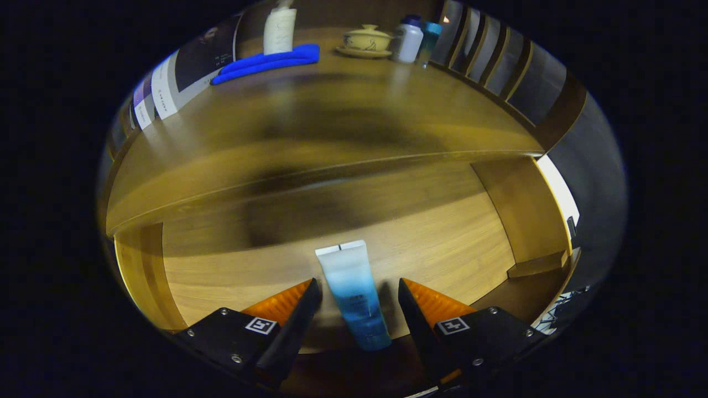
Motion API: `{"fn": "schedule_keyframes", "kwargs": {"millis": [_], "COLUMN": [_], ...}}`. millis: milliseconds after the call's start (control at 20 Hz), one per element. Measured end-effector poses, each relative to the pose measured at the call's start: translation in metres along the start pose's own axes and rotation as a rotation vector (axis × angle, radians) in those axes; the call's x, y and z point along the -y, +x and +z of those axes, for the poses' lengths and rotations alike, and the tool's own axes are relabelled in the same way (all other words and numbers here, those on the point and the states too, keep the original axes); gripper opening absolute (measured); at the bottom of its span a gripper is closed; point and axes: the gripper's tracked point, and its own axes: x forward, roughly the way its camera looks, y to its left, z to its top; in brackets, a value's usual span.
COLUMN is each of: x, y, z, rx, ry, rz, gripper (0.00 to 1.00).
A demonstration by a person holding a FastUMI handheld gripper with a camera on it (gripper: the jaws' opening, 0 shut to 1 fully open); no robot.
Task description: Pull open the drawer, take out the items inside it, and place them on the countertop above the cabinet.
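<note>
One tube (354, 293) is lying on the wooden floor of the open drawer (442, 249), its long axis running away from us, cap end nearest. We are holding the gripper (358, 293) open, fingers either side, not touching it. The countertop (332, 121) above is showing bare room.

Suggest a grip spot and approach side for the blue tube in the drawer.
Probably the tube body near its middle, from above. It lies flat on the open drawer's floor, long axis running between the fingers of the gripper. They stand open with a gap on each side, so closing should pinch its two long edges.
</note>
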Motion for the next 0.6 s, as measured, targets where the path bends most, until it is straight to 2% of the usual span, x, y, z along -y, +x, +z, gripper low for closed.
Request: {"fn": "schedule_keyframes", "kwargs": {"millis": [250,400,500,600], "x": [-0.002,-0.006,-0.012,-0.014], "y": [0.006,0.007,0.008,0.008], "z": [-0.009,-0.009,-0.011,-0.010], "rx": [-0.054,-0.065,-0.062,-0.054], "ry": [0.013,0.065,0.113,0.123], "rz": [0.017,0.049,0.073,0.082], "gripper": [0.88,0.86,0.82,0.68]}}
